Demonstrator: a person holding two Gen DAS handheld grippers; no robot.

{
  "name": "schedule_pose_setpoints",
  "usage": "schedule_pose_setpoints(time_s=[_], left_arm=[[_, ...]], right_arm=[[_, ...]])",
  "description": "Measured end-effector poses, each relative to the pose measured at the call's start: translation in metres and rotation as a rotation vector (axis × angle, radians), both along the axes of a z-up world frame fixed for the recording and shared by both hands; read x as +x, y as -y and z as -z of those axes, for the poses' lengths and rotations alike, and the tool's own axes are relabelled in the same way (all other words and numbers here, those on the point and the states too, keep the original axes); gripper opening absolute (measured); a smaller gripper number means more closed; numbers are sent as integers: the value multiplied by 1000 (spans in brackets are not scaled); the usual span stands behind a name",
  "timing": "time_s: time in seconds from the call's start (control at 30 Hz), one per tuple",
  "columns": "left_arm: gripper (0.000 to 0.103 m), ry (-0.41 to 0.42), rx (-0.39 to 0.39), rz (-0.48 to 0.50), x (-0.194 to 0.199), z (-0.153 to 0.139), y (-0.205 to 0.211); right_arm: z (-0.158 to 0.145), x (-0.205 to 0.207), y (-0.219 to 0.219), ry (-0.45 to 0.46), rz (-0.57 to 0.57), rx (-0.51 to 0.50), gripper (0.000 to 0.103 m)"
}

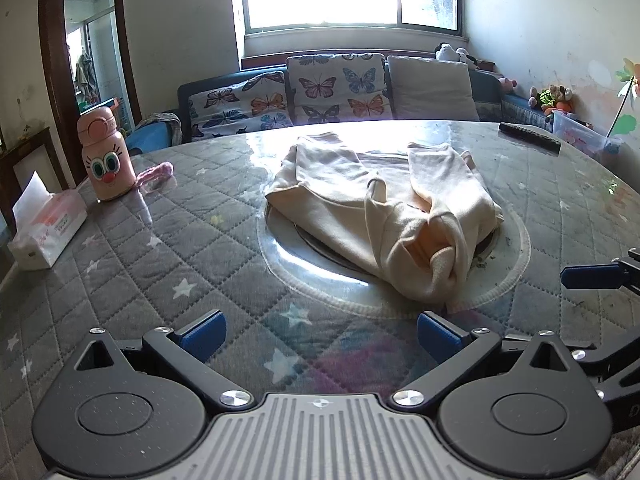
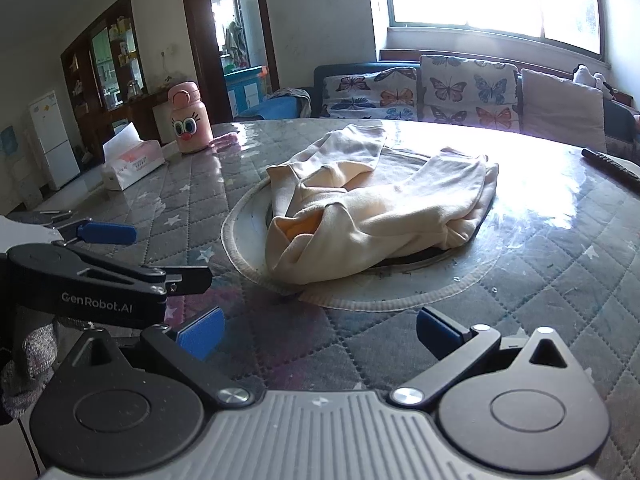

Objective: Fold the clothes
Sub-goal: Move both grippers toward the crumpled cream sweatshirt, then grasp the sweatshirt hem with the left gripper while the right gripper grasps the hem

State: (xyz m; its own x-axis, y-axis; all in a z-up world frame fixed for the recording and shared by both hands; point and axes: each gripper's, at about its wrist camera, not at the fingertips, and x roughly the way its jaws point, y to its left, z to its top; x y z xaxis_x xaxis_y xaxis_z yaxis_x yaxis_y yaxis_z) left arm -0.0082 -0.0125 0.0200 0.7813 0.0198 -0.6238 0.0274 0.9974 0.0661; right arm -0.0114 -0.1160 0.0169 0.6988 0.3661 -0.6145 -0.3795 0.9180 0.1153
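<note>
Clutter sits toward the table's [image 1: 120, 264] left edge: your pink bottle [image 1: 105, 155] at upper left of the left view, a tissue box [image 1: 48, 224] just nearer you, a pink cloth [image 1: 157, 172] touching the bottle's right side. A dark remote [image 1: 529, 137] lies at upper right, well apart from the rest. Nothing stands between your grippers and the garment [image 1: 384, 216]. That cream garment lies crumpled at centre frame on the round inset in the tabletop, two leg-like tubes reaching toward the window, the near end bunched and rolled with a yellower lining showing. Your left gripper [image 1: 320, 334] is spread wide and empty, low in frame over the quilted cover. Your right gripper [image 2: 320, 330] is likewise wide and empty, just short of the garment.
</note>
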Motion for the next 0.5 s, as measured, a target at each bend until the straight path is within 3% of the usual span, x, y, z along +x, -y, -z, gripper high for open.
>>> schedule_pose_setpoints(time_s=[0.17, 0.27, 0.43, 0.5], left_arm=[[101, 20, 6, 6, 13, -7, 0], [94, 35, 3, 25, 25, -15, 1], [81, 51, 5, 60, 52, -28, 6], [80, 54, 2, 72, 65, -32, 9]], right_arm=[[-5, 10, 2, 3, -3, 3, 103], [-10, 18, 4, 11, -2, 7, 102], [-17, 36, 4, 16, 5, 19, 93], [-19, 45, 2, 16, 2, 24, 88]])
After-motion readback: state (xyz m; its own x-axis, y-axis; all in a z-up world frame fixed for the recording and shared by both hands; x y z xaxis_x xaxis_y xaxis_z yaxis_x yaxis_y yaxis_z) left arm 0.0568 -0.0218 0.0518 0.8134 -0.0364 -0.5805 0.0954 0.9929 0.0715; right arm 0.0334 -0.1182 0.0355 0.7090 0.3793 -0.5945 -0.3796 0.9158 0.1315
